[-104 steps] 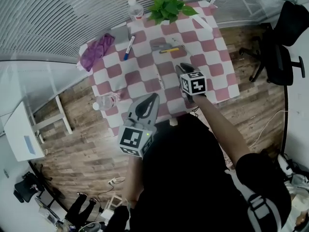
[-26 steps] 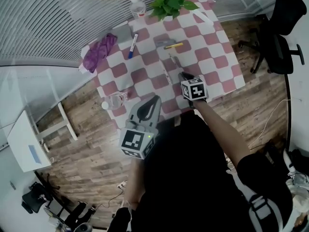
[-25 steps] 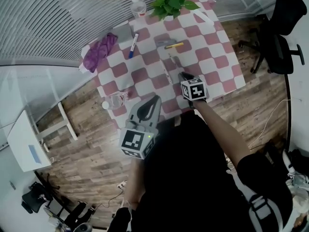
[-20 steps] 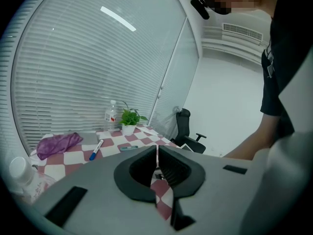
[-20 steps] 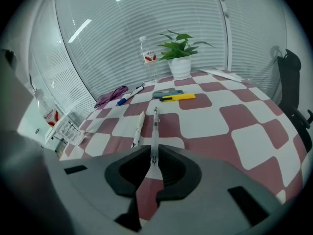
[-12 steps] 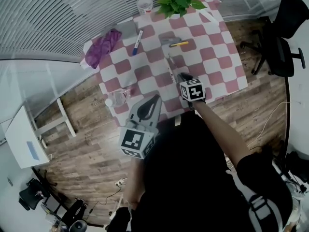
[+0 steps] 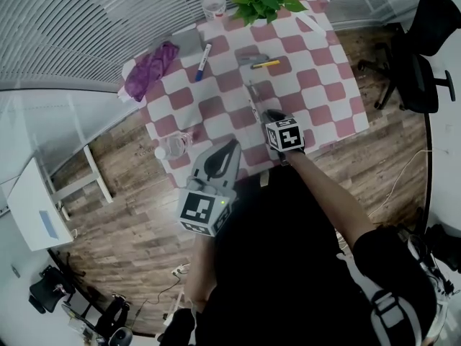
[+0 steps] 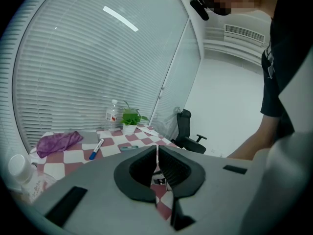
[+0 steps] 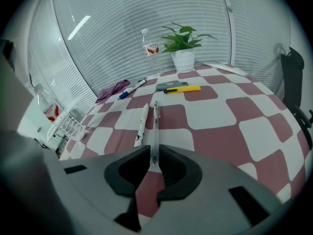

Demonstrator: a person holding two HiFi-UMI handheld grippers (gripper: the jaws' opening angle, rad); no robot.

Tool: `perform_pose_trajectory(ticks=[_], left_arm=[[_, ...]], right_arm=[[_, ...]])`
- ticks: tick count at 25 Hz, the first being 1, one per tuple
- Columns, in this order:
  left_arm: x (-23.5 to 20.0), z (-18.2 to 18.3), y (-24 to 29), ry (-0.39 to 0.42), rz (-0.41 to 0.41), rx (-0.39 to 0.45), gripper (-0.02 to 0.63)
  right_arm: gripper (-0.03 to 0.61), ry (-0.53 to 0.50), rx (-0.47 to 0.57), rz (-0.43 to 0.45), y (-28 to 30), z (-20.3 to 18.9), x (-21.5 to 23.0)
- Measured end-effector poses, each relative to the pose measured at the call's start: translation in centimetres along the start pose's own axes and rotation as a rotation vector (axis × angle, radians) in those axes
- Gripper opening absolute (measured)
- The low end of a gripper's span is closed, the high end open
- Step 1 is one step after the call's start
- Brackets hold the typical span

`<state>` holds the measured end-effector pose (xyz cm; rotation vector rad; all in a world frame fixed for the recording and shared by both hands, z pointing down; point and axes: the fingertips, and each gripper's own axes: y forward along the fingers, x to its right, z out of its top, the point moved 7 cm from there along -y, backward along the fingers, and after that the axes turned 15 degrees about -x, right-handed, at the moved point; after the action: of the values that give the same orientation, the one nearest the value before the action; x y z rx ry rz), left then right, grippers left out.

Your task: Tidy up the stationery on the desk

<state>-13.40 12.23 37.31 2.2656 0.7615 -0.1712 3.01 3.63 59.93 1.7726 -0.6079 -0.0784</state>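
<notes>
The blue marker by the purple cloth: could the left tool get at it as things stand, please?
Probably yes, at a stretch: the blue marker lies uncovered, and only bare tablecloth separates it from the left tool, which is shut and empty, so it must open first.

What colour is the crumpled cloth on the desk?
Purple; the crumpled cloth shows best in the head view.

Checked desk (image 7: 317,85) stands in a bright, glass-walled office.
White blinds (image 7: 86,20) curve behind the desk, and a wood-plank floor (image 7: 122,215) spreads around it. A black office chair (image 7: 421,56) sits to the desk's right, a small white table (image 7: 32,207) well off to its near left.
</notes>
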Motion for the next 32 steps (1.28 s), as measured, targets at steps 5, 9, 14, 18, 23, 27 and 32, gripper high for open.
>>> perform_pose_trajectory(ticks=[5,9,14,18,23,27,32], left_arm=[[0.2,0.2,0.3,0.003,-0.012,0.003,0.035],[0.0,0.5,0.5,-0.004,-0.022,0.01,0.035],[-0.2,0.5,0.9,0.019,-0.037,0.004,0.035],[-0.3,0.6,1.3,0.019,-0.04,-0.005,0.035],[0.0,1.1,1.6,0.01,-0.018,0.004,0.035],[1.1,1.1,2.3,-0.019,0.008,-0.01,0.034],[2.2,1.7,3.5,-0.035,0.048,-0.006,0.034]], right_arm=[[0.077,0.008,-0.016,0.028,-0.1,-0.2,-0.1],[0.081,0.017,-0.014,0.031,-0.7,-0.4,-0.2],[0.081,0.029,0.016,0.024,-1.7,0.0,0.3],[0.081,0.022,0.057,0.015,-2.9,1.2,1.1],[0.085,-0.062,0.092,-0.04,-3.8,3.8,3.6],[0.097,-0.17,0.114,-0.087,-4.5,6.6,5.6],[0.109,-0.338,0.115,-0.133,-4.3,9.6,7.5]])
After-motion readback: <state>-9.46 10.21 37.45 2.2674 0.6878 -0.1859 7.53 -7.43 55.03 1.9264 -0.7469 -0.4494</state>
